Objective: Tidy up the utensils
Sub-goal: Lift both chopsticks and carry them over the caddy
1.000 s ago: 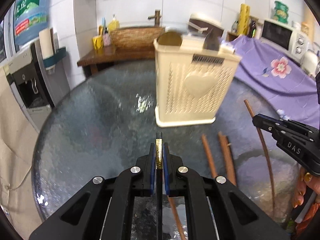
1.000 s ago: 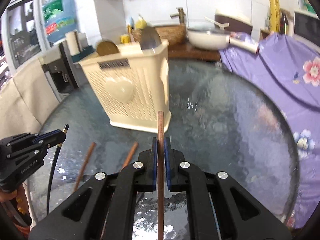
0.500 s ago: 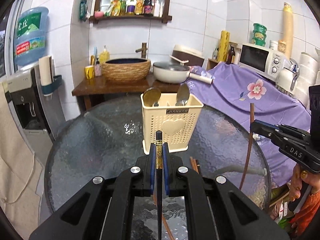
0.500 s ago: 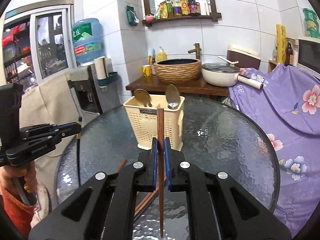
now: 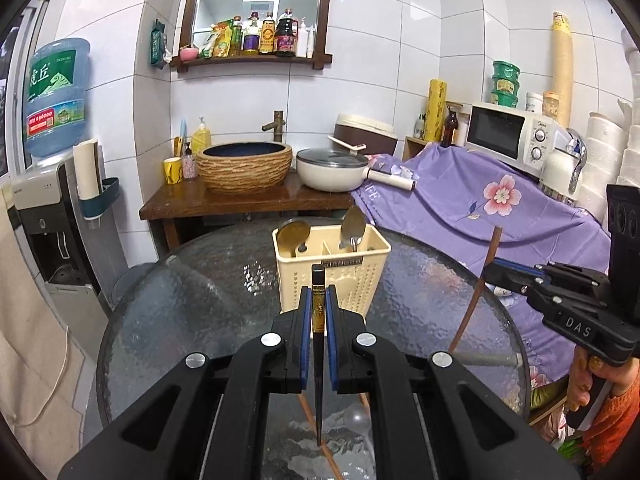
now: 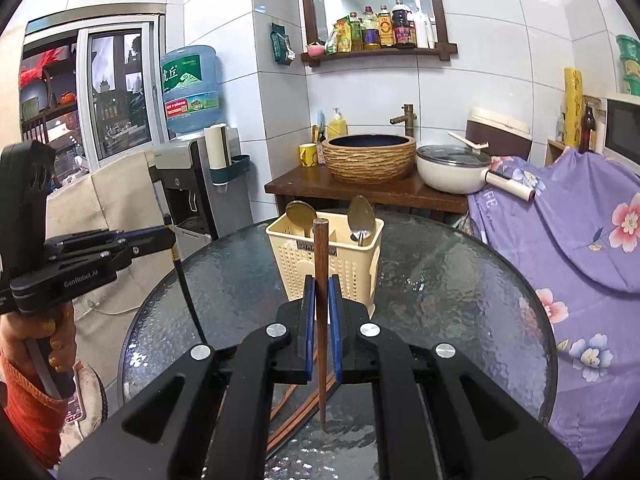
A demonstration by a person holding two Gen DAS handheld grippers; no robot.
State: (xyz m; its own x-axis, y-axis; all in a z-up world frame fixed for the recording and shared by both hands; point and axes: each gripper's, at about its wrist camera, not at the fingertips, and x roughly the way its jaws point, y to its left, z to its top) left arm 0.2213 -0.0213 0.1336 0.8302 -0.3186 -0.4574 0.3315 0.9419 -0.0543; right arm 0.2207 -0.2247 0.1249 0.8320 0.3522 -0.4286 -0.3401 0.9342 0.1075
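Mid-carry step by the look of it: one chopstick pinched in each gripper, both lifted off the table, neither dropped into the holder yet.

Black chopstick (image 5: 319, 344) clamped between the blue pads of the left gripper (image 5: 319, 312), standing close to upright, gold-banded thick end up, thin tip hanging down above the glass. Brown chopstick (image 6: 321, 320) squeezed the same way in the right gripper (image 6: 321, 304), long axis near vertical, blunt end on top, narrow tip low over the glass, maybe touching, can't tell. So both grippers pressed tight on a stick, not spread.

Cream holder (image 5: 332, 264) sits further back on the round glass table (image 5: 180, 320), well apart from both sticks, two spoons (image 5: 293, 233) already standing in its back compartments. A few more brown chopsticks (image 6: 296, 408) lying flat on the glass near the front edge.

Next move, probably: carry each stick over the holder's open top, keep it vertical, tip down into a free slot, then let go. Needs a bit more height to get the tips over the rim without knocking it.
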